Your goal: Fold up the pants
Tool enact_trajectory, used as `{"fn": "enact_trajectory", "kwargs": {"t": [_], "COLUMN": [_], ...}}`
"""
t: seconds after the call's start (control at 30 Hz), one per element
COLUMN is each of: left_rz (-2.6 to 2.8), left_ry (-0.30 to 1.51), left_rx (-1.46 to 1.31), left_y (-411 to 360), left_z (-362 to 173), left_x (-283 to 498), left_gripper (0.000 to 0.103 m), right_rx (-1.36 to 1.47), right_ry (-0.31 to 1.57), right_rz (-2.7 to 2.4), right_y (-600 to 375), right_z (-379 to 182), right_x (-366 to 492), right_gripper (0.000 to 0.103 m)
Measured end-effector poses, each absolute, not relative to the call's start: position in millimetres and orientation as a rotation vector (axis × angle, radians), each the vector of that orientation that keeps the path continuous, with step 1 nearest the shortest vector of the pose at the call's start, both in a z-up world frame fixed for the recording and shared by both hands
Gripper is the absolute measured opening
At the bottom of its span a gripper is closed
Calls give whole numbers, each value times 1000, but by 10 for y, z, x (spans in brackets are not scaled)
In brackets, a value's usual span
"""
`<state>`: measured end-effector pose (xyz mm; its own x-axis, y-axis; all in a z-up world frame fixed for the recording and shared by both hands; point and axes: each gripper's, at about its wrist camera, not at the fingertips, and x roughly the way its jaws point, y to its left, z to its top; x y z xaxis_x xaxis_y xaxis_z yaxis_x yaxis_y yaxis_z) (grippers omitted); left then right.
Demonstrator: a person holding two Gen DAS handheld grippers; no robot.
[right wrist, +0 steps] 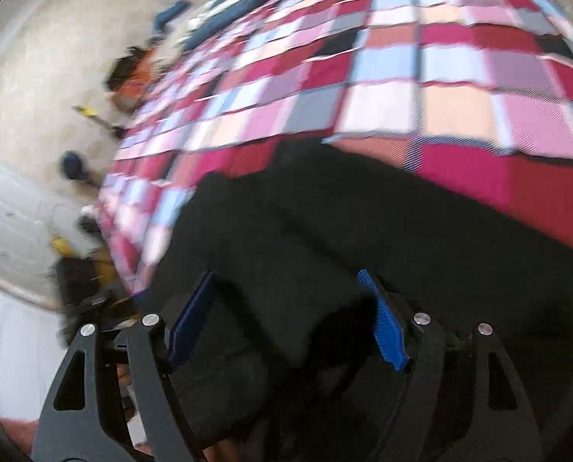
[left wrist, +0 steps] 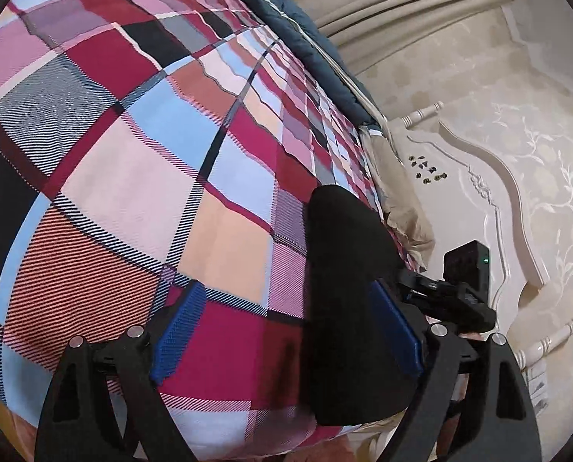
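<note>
the black pants [right wrist: 325, 238] look soft and floppy on the bed [left wrist: 132, 134], best pinched at an edge; left gripper [left wrist: 286, 331] and right gripper [right wrist: 286, 319] both gape wide, holding nothing.

A bed under a checked cover [left wrist: 140, 177] carries black pants [right wrist: 325, 223] near its edge.

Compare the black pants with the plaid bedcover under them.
The black pants are plain and dark; the checked pink, red and blue bedcover is bright and patterned. The pants cover only a patch near the bed's edge, while the bedcover spreads across the whole bed. Both are soft fabric.
</note>
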<state>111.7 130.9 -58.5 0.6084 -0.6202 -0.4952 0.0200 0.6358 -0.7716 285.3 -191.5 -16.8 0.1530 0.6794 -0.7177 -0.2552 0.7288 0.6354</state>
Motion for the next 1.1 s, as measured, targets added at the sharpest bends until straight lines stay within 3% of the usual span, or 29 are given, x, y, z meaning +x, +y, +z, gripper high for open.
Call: {"fn": "enact_trajectory", "kwargs": {"t": [0.13,0.23,0.3,0.4,0.6,0.8,0.97,1.1], "left_rz": [-430,-431,-429,-426,-419,-498,-592,-651], "left_ry": [839,832,833,837,867,901,931,974], "left_rx": [-801,-790,-771,-750,-783,-833,-781,-753], "left_y": [1307,1321,1320,1311,1322,1072,595,202], "left_z": [-595,-606,-608,-596,-580,-510,-427,-440], "left_x": [1149,1133,1113,1092,1114,1162,1246,1327], "left_gripper": [85,85,85,85,86,86,86,86], "right_rx": [571,620,617,613,600,577,587,645], "right_ry": [1240,1231,1239,1220,952,833,838,887], "right_rz": [814,805,796,764,706,568,392,239], "right_y": [-1987,-2009,-1977,-1925,-2385,-3253,-4099,-4728], "right_z": [-203,-258,-292,-271,587,1122,1054,628], "right_x": [2600,2463,2428,2398,2149,1895,1751,1645], "right_gripper": [72,45,9,5,4,4,4,4]}}
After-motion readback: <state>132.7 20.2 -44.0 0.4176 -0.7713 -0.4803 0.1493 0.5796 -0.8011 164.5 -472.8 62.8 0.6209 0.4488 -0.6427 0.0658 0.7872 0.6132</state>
